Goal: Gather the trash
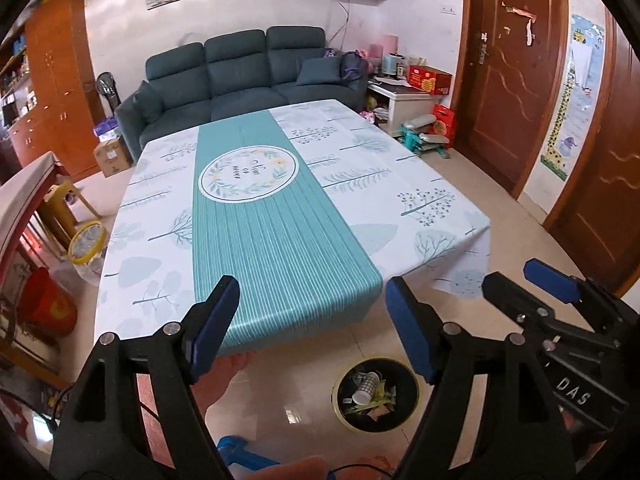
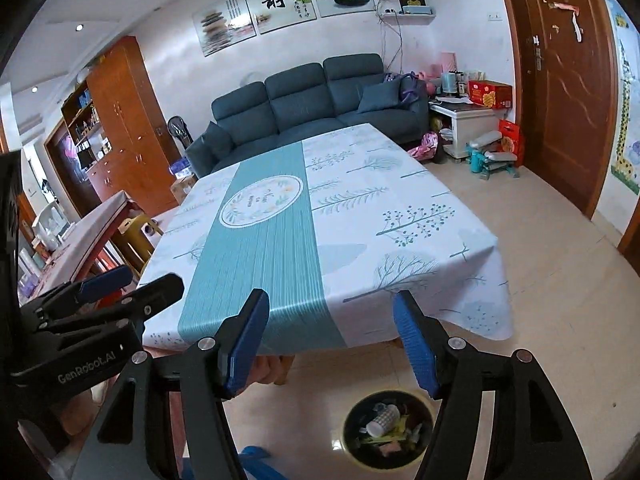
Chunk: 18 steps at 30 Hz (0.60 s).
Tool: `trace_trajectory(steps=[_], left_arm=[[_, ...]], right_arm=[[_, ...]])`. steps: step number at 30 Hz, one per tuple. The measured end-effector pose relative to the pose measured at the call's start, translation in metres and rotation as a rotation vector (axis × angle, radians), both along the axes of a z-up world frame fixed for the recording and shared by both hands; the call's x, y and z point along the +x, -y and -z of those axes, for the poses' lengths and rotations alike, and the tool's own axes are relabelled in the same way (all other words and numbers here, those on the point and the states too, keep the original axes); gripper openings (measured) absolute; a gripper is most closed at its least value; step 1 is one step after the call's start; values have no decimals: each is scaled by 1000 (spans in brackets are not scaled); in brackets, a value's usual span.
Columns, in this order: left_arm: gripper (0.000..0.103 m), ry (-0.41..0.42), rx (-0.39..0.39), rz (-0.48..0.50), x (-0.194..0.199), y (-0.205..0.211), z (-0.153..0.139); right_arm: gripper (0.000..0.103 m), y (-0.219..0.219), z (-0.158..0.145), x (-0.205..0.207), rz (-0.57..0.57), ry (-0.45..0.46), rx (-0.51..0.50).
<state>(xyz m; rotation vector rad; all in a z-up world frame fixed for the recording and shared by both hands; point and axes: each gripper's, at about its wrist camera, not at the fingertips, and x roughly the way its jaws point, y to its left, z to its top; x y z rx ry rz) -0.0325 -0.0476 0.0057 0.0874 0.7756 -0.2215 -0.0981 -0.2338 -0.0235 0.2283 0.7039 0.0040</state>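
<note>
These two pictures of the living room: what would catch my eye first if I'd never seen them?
Probably the big table under a white tree-print cloth with a teal striped runner, filling the middle and bare of litter. Next, the round black trash bin with a yellow rim on the tiled floor before it, holding a white paper cup and scraps. Close up, both black grippers with blue pads, left and right, hang open and empty.

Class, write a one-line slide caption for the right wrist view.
Open right tongs hover above a round black bin of trash, before a bare table with a teal-striped white cloth.
</note>
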Motion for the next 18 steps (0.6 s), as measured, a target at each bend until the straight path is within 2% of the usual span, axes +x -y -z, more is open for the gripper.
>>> trace_trajectory(steps=[4,9,18], left_arm=[[73,7,-5,5,-9,3,4],[73,29,0,3,-16,8,4],[73,-29,-10,-31,-9,5,8]], right_arm=[[66,5,7,5,-12,19,27],[66,3,6,6,-27,37,10],[66,5,2,6,-26,50,19]])
